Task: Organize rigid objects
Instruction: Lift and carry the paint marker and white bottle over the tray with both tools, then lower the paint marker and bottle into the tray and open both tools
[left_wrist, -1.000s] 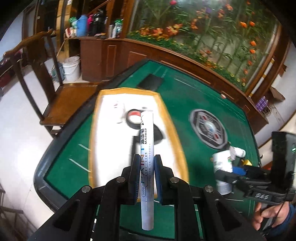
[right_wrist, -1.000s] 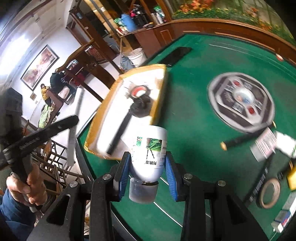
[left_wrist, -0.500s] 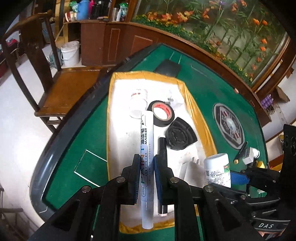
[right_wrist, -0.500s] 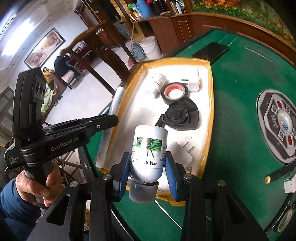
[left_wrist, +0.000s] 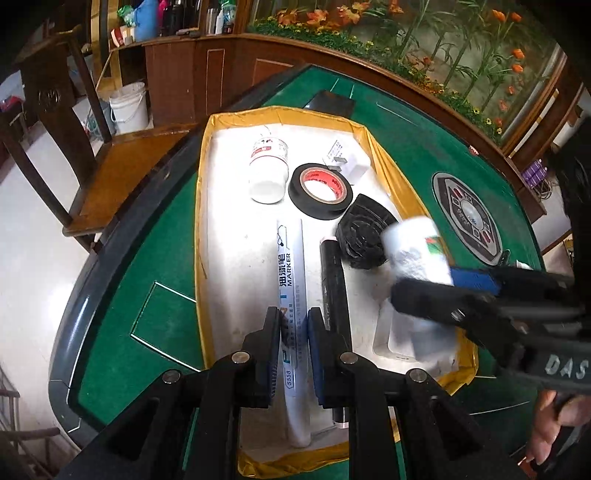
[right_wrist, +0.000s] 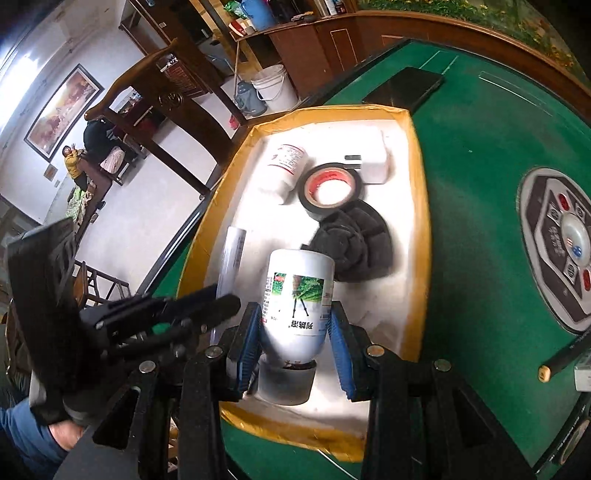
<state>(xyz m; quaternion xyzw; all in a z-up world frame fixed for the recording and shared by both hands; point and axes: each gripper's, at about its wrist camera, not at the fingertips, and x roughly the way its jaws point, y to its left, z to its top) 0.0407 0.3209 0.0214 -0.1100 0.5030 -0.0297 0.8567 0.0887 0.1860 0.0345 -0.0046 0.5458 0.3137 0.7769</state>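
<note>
A yellow-edged white tray (left_wrist: 207, 221) (right_wrist: 419, 206) lies on the green table. My left gripper (left_wrist: 294, 345) is shut on a white paint marker (left_wrist: 290, 273), held low over the tray beside a black marker (left_wrist: 334, 280). My right gripper (right_wrist: 293, 330) is shut on a white bottle (right_wrist: 295, 295) (left_wrist: 415, 251), cap toward the camera, over the tray's near part. In the tray lie a small white jar (left_wrist: 267, 166) (right_wrist: 286, 166), a black tape roll (left_wrist: 319, 186) (right_wrist: 330, 188), a white plug adapter (left_wrist: 347, 162) (right_wrist: 369, 162) and a black fan-shaped object (left_wrist: 364, 236) (right_wrist: 354, 247).
A round control panel (left_wrist: 467, 216) (right_wrist: 561, 243) sits in the table's middle. A dark flat slab (right_wrist: 406, 88) lies beyond the tray. A wooden chair (left_wrist: 110, 173) and a white bucket (left_wrist: 129, 107) stand left of the table. A pencil-like stick (right_wrist: 561, 356) lies at right.
Both grippers have come in over the tray and lower, each keeping its object. The right gripper with the bottle now hangs over the tray's near right part.
</note>
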